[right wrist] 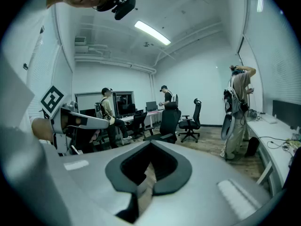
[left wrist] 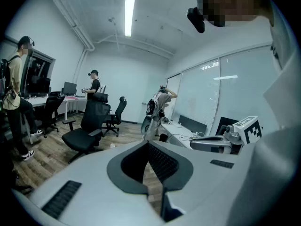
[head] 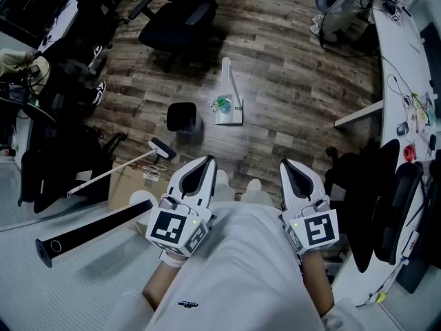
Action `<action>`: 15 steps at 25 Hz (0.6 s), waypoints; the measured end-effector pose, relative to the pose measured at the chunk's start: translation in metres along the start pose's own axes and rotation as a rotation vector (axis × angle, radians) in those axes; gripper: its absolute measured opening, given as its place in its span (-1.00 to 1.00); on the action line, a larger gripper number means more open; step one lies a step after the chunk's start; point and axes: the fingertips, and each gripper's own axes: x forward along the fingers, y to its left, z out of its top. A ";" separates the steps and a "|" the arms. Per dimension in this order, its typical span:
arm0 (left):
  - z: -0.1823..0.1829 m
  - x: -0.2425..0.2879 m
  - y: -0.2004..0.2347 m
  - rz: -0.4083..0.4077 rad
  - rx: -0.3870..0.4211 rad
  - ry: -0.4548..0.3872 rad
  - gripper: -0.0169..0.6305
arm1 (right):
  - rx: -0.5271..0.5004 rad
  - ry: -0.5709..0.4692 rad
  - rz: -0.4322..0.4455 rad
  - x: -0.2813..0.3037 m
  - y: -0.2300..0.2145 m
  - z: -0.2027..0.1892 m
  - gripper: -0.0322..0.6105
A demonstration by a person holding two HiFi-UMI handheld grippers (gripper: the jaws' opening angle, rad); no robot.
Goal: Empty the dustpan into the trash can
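In the head view a white dustpan stands on the wood floor with its long handle upright and greenish litter in its tray. A small black trash can sits just left of it. My left gripper and right gripper are held close to my body, well short of both, pointing forward. Both are shut with nothing between the jaws. The left gripper view and the right gripper view look across the room; neither shows the dustpan or the can.
A broom lies on the floor at the left, beside a cardboard box and a black tube. A black office chair stands beyond the can. A white desk runs along the right. Several people stand about the room.
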 end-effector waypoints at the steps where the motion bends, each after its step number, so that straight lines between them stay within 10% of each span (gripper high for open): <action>1: 0.002 0.000 -0.001 0.000 -0.005 -0.004 -0.93 | 0.000 -0.003 0.003 -0.001 0.001 0.002 -0.88; 15: 0.012 0.000 -0.034 0.058 -0.083 -0.107 -0.93 | 0.034 0.015 -0.033 -0.032 -0.029 -0.010 -0.87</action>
